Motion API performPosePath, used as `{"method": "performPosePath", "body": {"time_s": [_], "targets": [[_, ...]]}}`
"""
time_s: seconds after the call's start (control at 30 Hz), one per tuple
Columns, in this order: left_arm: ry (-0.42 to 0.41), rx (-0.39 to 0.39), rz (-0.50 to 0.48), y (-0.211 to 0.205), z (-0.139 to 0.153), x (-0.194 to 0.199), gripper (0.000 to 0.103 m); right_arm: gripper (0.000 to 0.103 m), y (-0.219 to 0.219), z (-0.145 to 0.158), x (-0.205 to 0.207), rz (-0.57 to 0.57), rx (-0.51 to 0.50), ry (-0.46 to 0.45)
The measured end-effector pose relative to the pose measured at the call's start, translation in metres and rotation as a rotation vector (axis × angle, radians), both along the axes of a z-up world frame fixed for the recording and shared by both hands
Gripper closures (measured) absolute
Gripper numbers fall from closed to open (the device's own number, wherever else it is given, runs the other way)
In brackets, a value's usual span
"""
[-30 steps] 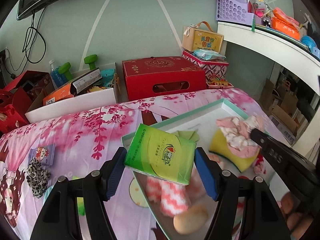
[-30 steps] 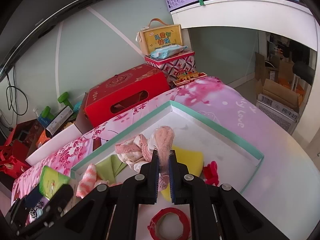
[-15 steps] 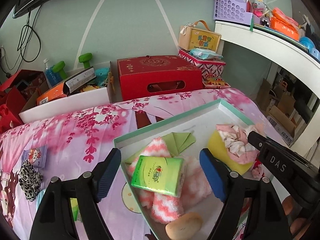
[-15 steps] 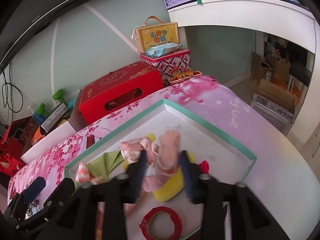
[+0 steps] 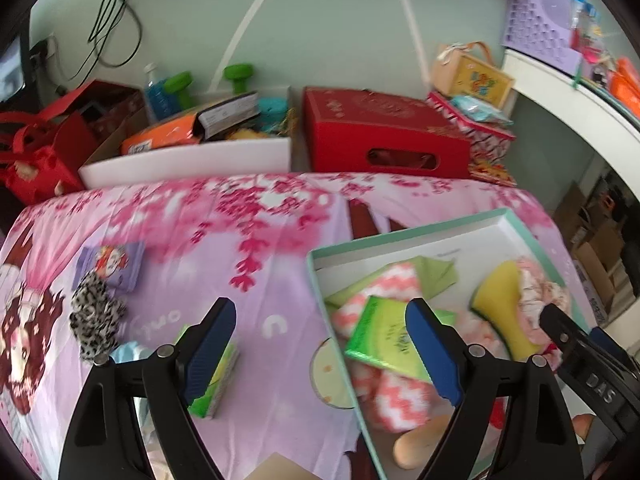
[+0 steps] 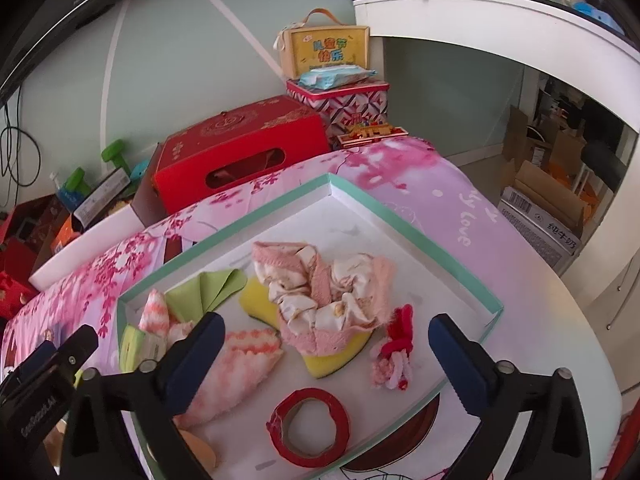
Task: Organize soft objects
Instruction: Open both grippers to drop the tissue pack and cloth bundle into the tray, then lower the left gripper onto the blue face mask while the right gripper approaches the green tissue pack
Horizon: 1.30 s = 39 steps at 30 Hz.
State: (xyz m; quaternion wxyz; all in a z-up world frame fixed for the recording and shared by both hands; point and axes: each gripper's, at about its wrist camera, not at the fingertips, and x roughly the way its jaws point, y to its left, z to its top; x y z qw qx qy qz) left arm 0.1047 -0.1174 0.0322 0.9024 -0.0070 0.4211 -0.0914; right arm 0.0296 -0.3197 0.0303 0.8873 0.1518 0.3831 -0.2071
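Both grippers are gaping, jaws just opening: left gripper is gripping nothing beside the tray; right gripper is hovering over the pink cloth.

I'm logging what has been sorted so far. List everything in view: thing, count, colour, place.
Shallow cardboard tray: one, white with mint rim, on the floral cloth.
Crumpled lace-edged cloth: one, pink and cream, in tray on the sponge.
Foam sponge: one, yellow, in tray.
Zigzag fluffy towel: one, pink and white, in tray.
Folded napkin: one, green, in tray.
Tissue pack: one, green, in tray on the towel.
Yarn toy: one, red and pink, in tray.
Tape roll: one, red, in tray.
Second tissue pack: one, green, on cloth.
Leopard scrunchie: one, black and white, on cloth.
Gift box: one, red, behind.
Left gripper: open.
Right gripper: open.
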Motion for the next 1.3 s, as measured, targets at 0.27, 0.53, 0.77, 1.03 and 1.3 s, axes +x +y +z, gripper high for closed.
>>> {"method": "performPosePath", "body": {"time_s": [0.27, 0.53, 0.77, 1.03, 1.3], "targets": [[0.069, 0.009, 0.059, 0.015, -0.007, 0.002, 0.016, 0.0, 0.012, 0.002, -0.003, 0.024, -0.006, 0.022], [0.077, 0.013, 0.07, 0.023, -0.003, -0.004, 0.016, 0.0, 0.027, 0.004, -0.011, 0.051, -0.028, 0.042], [0.095, -0.008, 0.094, 0.037, -0.003, -0.009, 0.016, 0.0, 0.042, 0.009, -0.014, 0.101, -0.019, 0.028], [0.115, -0.029, 0.165, 0.074, -0.004, -0.019, 0.016, 0.0, 0.07, 0.015, -0.01, 0.188, 0.005, 0.013], [0.099, -0.031, 0.318, 0.142, 0.002, -0.032, 0.016, 0.0, 0.117, 0.015, 0.001, 0.328, 0.036, 0.003]]}}
